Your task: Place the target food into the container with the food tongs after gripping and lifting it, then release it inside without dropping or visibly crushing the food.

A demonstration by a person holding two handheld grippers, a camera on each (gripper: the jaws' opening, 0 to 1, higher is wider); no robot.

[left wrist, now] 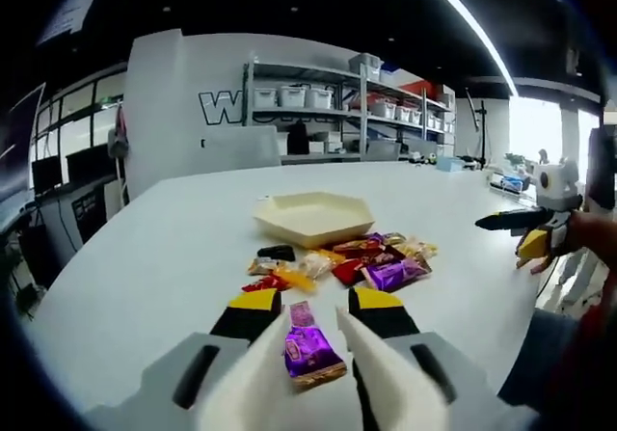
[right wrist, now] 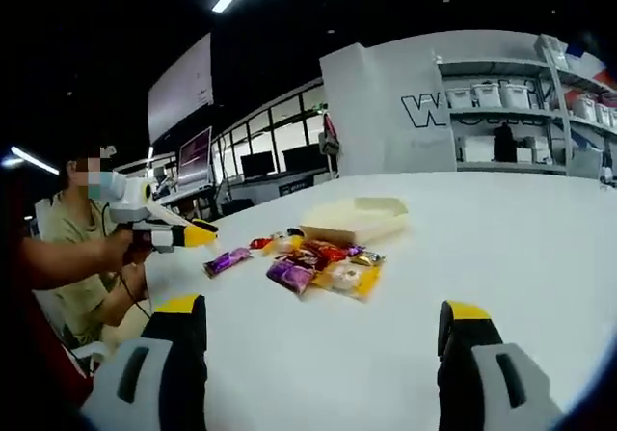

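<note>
1. Left gripper [left wrist: 318,298]: jaws set against the outer sides of the white food tongs [left wrist: 390,378], both rising from the bottom of the left gripper view.
2. Food tongs: blades partly apart, with a purple packet [left wrist: 310,352] lying between them. Cannot tell whether the blades press on it or whether it is clear of the white table [left wrist: 145,248].
3. Cream container [left wrist: 313,217]: hexagonal tray on the table, beyond the tongs, nothing visible inside.
4. Pile of wrapped snacks [left wrist: 362,257]: red, yellow and purple wrappers, between the tongs and the container, just beside the container's near edge.
5. Right gripper [right wrist: 323,308]: jaws spread wide, nothing between them, above bare table well apart from the pile.
6. Background: shelving with storage bins [left wrist: 289,95] against the far wall.
</note>
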